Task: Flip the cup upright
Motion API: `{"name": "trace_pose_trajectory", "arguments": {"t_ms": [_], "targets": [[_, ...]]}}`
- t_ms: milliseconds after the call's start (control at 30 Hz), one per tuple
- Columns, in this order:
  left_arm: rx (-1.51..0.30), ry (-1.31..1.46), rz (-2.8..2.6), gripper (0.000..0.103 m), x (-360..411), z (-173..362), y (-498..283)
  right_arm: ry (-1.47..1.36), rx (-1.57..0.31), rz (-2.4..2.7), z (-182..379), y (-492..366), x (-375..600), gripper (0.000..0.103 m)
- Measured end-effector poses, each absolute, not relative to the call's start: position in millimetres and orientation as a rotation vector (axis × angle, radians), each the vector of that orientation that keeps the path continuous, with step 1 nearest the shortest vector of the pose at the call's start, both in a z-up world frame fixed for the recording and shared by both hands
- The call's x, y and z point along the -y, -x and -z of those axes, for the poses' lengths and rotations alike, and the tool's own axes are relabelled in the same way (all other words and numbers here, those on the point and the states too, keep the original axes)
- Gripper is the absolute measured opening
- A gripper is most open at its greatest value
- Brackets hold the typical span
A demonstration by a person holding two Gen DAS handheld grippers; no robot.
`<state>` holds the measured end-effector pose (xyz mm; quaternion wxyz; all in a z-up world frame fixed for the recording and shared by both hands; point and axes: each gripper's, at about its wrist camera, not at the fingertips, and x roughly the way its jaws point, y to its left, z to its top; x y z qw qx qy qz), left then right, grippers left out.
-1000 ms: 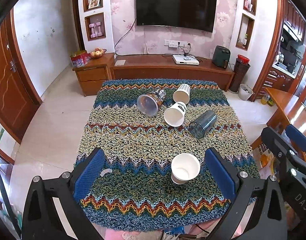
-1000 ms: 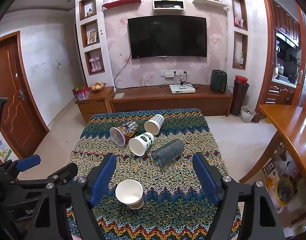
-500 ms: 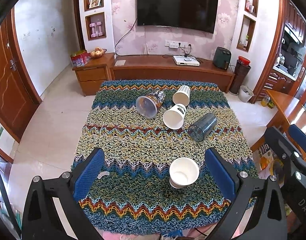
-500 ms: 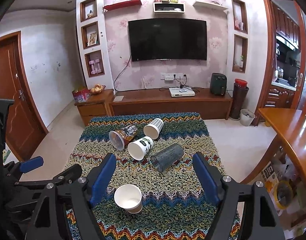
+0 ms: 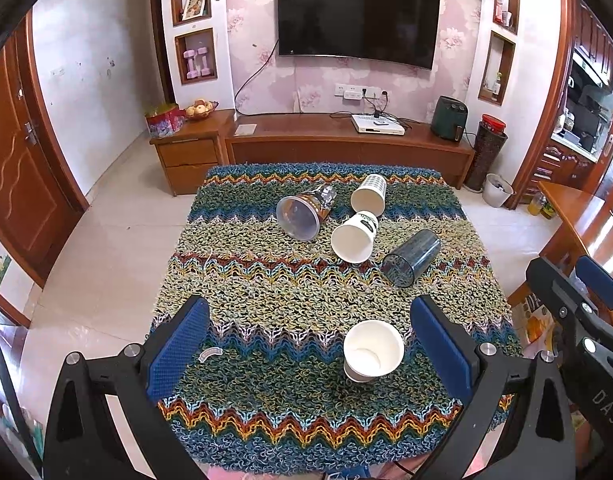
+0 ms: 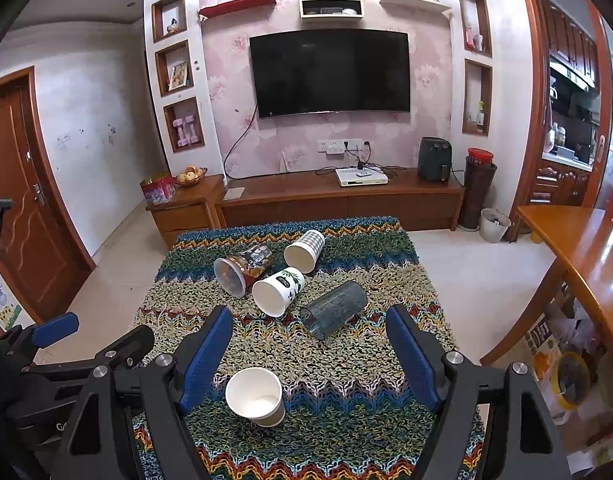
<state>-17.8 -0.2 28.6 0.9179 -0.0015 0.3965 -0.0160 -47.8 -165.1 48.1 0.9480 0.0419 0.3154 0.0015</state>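
A white paper cup (image 5: 373,350) stands upright near the front of the knitted cloth (image 5: 266,300); it also shows in the right wrist view (image 6: 255,396). Farther back several cups lie on their sides: a brown printed clear cup (image 5: 302,212), a checked paper cup (image 5: 369,194), a panda paper cup (image 5: 354,236) and a dark clear tumbler (image 5: 411,258). My left gripper (image 5: 310,340) is open and empty, above the front of the table. My right gripper (image 6: 310,352) is open and empty, held back above the front edge.
The table (image 6: 398,240) stands in a living room, with a wooden TV cabinet (image 6: 338,200) behind it and a wooden table (image 6: 586,248) to the right. Tiled floor (image 5: 106,248) lies to the left. A small white tag (image 5: 210,354) lies on the cloth near my left finger.
Both grippers have drawn back and risen a little from the table. The cups have not moved.
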Motion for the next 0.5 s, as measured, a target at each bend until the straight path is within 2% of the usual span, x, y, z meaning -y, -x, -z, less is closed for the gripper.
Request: {"name": "trace_pose_trajectory", "arguments": {"t_ms": [500], "targets": [[-0.819,0.0,0.014,0.101,0.4,-25.4,14.1,-0.085,-0.648,0.003,-43.7,42.5,166.1,0.079]]}}
